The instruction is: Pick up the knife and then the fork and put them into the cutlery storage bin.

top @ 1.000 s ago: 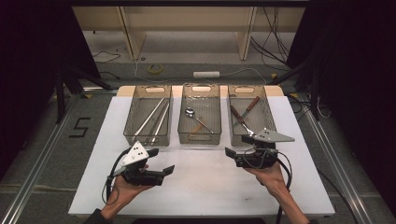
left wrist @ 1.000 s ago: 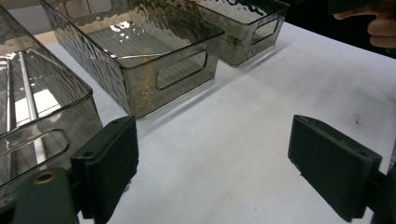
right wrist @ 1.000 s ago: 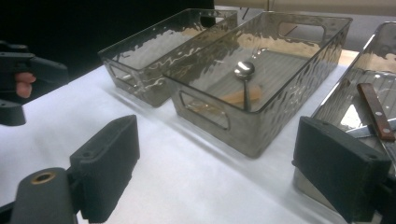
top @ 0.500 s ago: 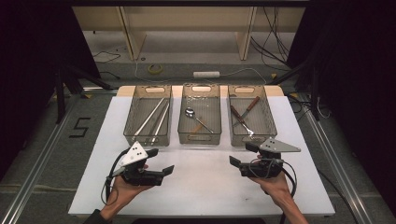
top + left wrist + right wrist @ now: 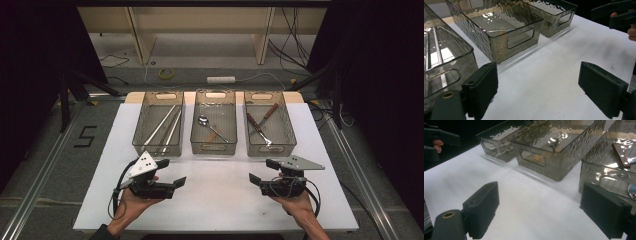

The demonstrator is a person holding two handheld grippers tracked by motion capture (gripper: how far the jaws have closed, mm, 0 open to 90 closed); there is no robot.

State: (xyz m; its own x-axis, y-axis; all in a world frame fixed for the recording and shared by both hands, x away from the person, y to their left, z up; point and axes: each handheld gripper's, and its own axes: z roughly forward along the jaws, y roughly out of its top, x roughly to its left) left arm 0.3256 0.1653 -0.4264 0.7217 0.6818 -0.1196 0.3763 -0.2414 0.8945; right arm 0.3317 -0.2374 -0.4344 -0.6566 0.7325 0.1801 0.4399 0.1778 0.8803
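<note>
The left gripper point(image 5: 176, 183) has its jaws spread wide with nothing between them; in the left gripper view they frame bare white table point(image 5: 554, 75). The right gripper point(image 5: 259, 174) is likewise spread wide and empty, and its own view shows the tabletop between the two black pads. Each is held by one hand, low over the near part of the table, the jaws pointing inward toward each other and well apart.

Beyond them stand three clear bins in a row. The left bin point(image 5: 141, 131) holds long metal rods, at least two, lying lengthwise; their exact count is hard to tell. The middle bin point(image 5: 197, 145) holds one spoon point(image 5: 203, 120), with another thin utensil crossing it. The right bin point(image 5: 286, 131) holds a wooden-handled knife point(image 5: 268, 114) and a fork point(image 5: 258, 129), crossed.

Compared with a second ago, the right gripper has drawn back from the front wall of the right bin toward the person and now sits near the table's near edge. The left gripper is where it was, and the bins' contents have not shifted
</note>
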